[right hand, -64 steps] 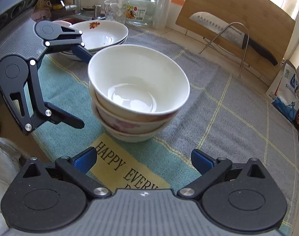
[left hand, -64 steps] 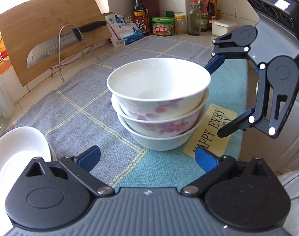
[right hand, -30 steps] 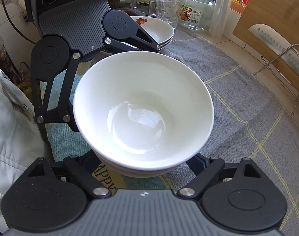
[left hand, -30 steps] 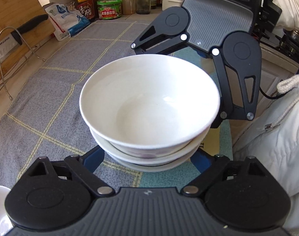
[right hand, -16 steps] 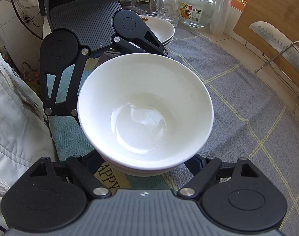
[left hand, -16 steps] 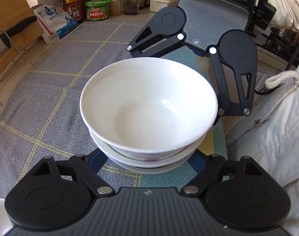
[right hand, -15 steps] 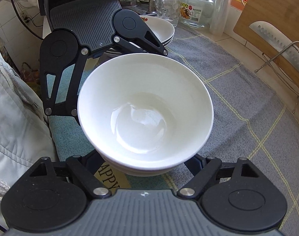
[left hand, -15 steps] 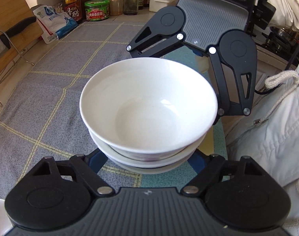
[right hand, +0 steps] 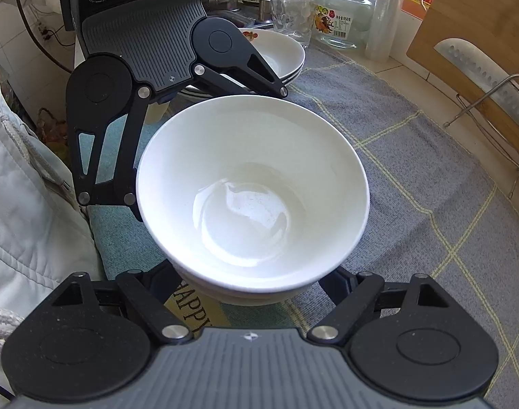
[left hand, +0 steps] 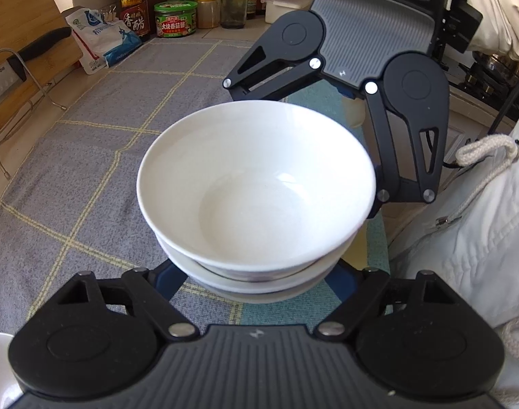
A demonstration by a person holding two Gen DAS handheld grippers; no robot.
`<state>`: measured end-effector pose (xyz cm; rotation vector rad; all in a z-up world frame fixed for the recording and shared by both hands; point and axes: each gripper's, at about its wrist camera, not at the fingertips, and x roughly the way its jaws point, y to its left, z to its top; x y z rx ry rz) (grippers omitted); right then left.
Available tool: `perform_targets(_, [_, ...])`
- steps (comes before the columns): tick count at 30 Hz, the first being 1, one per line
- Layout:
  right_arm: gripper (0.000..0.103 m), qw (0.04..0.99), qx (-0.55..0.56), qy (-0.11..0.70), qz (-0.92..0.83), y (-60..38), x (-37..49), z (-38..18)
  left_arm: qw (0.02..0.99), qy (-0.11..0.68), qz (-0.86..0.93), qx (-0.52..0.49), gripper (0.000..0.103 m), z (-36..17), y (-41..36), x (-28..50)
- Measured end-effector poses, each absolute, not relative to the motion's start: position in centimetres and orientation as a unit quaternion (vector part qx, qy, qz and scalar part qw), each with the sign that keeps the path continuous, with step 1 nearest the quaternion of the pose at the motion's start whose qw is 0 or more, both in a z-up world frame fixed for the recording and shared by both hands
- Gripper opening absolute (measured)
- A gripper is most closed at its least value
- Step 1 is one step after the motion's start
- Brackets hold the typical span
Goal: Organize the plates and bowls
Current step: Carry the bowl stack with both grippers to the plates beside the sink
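1. Stack of bowls [left hand: 256, 197]: three nested white bowls, upright, mouths up, standing on the checked cloth [left hand: 89, 177] that covers the worktop. No long axis to speak of; the stack is round, so approach angle matters little.
2. Left gripper [left hand: 256, 279]: comes at the stack from one side, pitched steeply down. The lower bowls sit squarely between its jaws. The blue fingers [left hand: 167, 281] disappear under the stack's overhang, so actual pad contact is not visible. The jaws have just been closing around the stack and stand fairly wide, about the width of the bowls.
3. Right gripper [right hand: 252, 283]: mirrors the left from the opposite side of the stack, same steep pitch, the stack again centred between its jaws. Its jaws too have just been closing around the bowls; contact is likewise hidden below the rims.
4. Key relation: the stack lies directly ahead of both grippers, each equally close, the two facing each other across it. My reading: a two-handed lift is being set up.
5. Beyond the stack, on the left gripper's side: stacked plates [right hand: 280, 58], near but not touching the bowls.
6. Further from the stack: a cutting board [right hand: 481, 47] with a knife [right hand: 477, 68] on a wire stand.
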<state>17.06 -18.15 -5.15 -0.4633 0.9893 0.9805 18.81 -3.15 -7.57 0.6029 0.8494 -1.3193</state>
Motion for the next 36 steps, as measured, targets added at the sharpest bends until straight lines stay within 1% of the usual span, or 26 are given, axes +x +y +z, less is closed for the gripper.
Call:
perform_targets(9, [0.089,0.729,-0.24,0.43,0.475,-15.9,18.2,-2.8,0.703,0.371,-0.555,0.246,0.085,-5.3,-0.5,18.6])
perform_targets(20, [0.089,0.699,-0.287,0.383,0.532,-9.9,20.6,-0.4,0.76,0.37,-0.486,0.223,0.085,-2.4,5.5,18.7])
perform_targets(28, [0.089,0.674,-0.319,0.349,0.568,-5.0,22.7,0.1,0.795,0.371,-0.43,0.215,0.085,-1.5,10.0,19.1])
perform_targets(36, [0.089,0.651,-0.342,0.329,0.592,-0.3,25.8,-0.8,0.818,0.376,-0.383,0.207,0.085,-1.6,13.5,20.5])
